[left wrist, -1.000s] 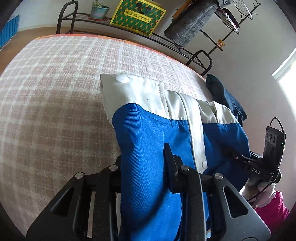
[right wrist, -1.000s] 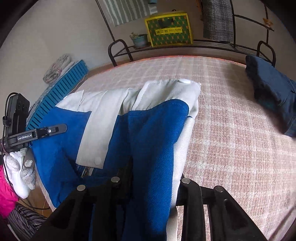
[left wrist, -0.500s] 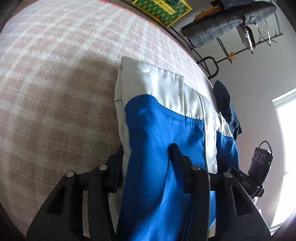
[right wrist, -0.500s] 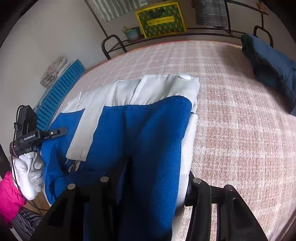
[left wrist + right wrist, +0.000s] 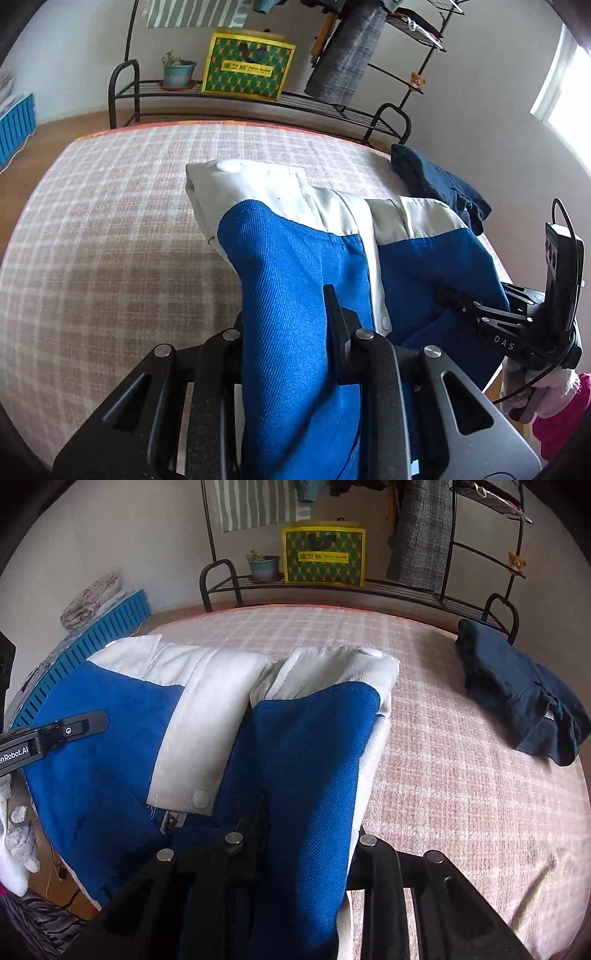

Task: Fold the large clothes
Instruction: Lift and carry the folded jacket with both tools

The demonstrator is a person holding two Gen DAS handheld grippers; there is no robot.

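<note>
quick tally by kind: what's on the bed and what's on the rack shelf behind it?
Garments on bed: 2 (blue-and-white jacket, navy garment)
Boxes on shelf: 1 (green-yellow box)
Potted plants on shelf: 1 (plant)
Total: 4

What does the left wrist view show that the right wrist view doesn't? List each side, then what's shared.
Left wrist only: a bright window and the right gripper.
Right wrist only: floral bedding on a blue crate and the left gripper.
Both: the blue-and-white jacket with fabric between closing jaws, the checked bed, navy clothes, the yellow-green box and a potted plant.
</note>
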